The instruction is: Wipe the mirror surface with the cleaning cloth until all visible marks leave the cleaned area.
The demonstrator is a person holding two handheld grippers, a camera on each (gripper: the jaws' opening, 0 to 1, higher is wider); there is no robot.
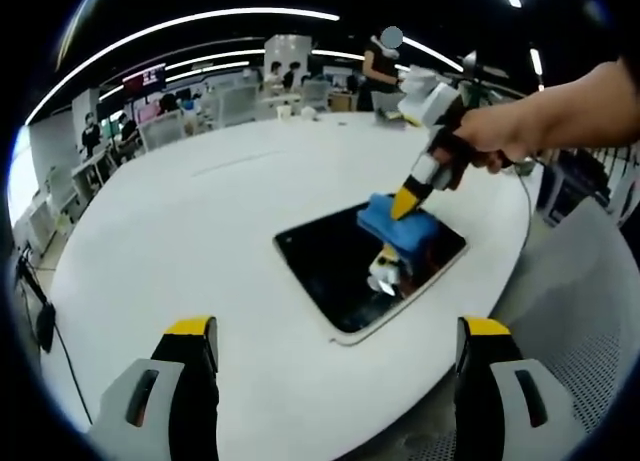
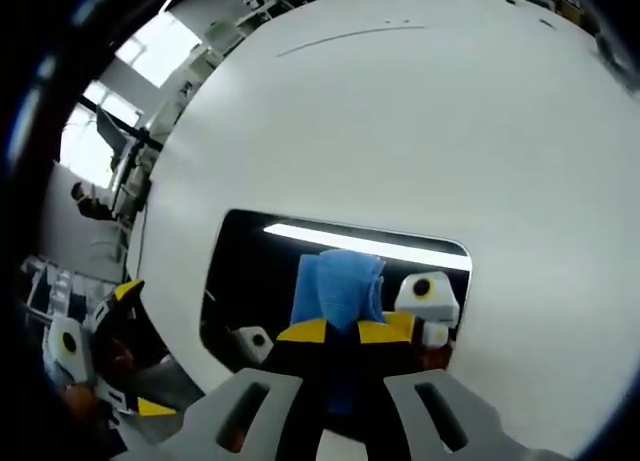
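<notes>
In the left gripper view the left gripper (image 1: 335, 356) hangs above the near edge of a big white round table (image 1: 200, 221), its two yellow-tipped jaws spread wide w/ nothing between them. Beyond it, right of centre, a dark mirror (image 1: 340, 271) w/ a pale rim lies flat on the table, close to the near-right edge. A blue cloth (image 1: 395, 221) sits on the far-right part of the glass, and the right gripper (image 1: 405, 203) comes in from the right, held in a person's hand (image 1: 495, 136), its yellow tips pressed down onto the cloth. The glass under it shows a reflection of the gripper. Far side of the table: a few small items, too small to tell, w/ chairs (image 1: 160, 126), desks and a standing person (image 1: 380, 66) in the room behind; ceiling light strips overhead. In the right gripper view the right gripper (image 2: 343, 331) points down at the mirror (image 2: 250, 271), jaws drawn close together and pinching the folded blue cloth (image 2: 340, 286) between the yellow tips, cloth touching the glass near the mirror's right end. A bright light strip reflects across the mirror's far edge. White table (image 2: 400, 111) stretches away beyond. The left gripper (image 2: 100, 351) shows at the left edge, off the table; can't tell its jaws from here.
</notes>
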